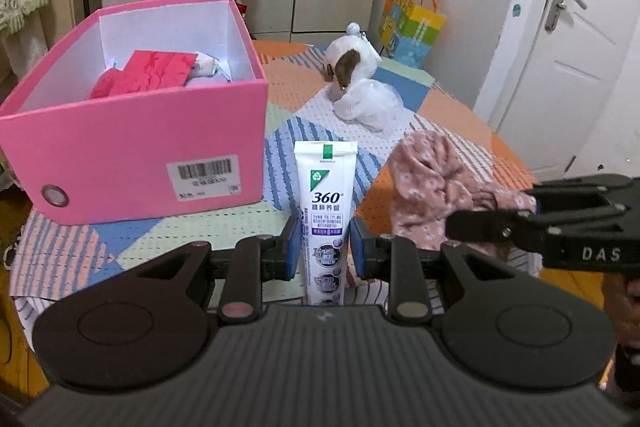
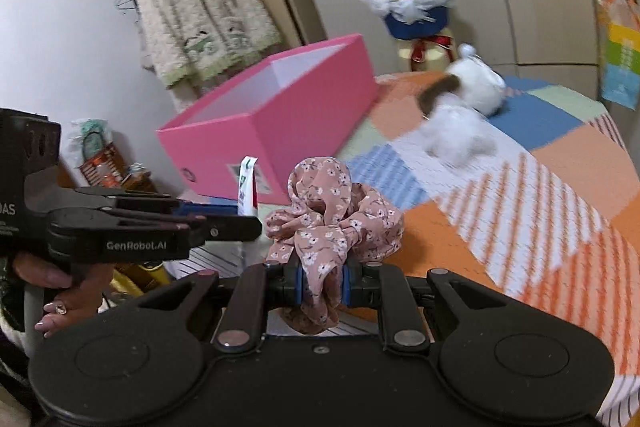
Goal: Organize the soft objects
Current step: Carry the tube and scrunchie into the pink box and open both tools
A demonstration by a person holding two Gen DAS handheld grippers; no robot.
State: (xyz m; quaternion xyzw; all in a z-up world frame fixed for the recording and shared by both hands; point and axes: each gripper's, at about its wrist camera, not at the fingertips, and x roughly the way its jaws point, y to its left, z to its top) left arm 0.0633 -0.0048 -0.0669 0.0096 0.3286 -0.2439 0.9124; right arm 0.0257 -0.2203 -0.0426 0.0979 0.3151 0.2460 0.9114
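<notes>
Pinching a crumpled pink floral scrunchie (image 2: 332, 211), the right gripper (image 2: 323, 285) faces the left gripper (image 1: 323, 247) clamping a white toothpaste tube (image 1: 326, 211).

Box (image 1: 140, 147) pink, white inside; scrunchie (image 2: 332, 219) dusty pink — white florals; toothpaste tube (image 1: 326, 211) white.

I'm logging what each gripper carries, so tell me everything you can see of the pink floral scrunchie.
The scrunchie is a ruffled loop of thin, dusty-pink fabric printed with small white flowers, soft and crumpled. The right gripper is shut on its lower folds, blue pads pressing both sides; most of it bunches up above the fingers, a bit hangs below. It appears lifted above the patchwork cover. In the left wrist view it sits right of the toothpaste tube, not touching it.
</notes>
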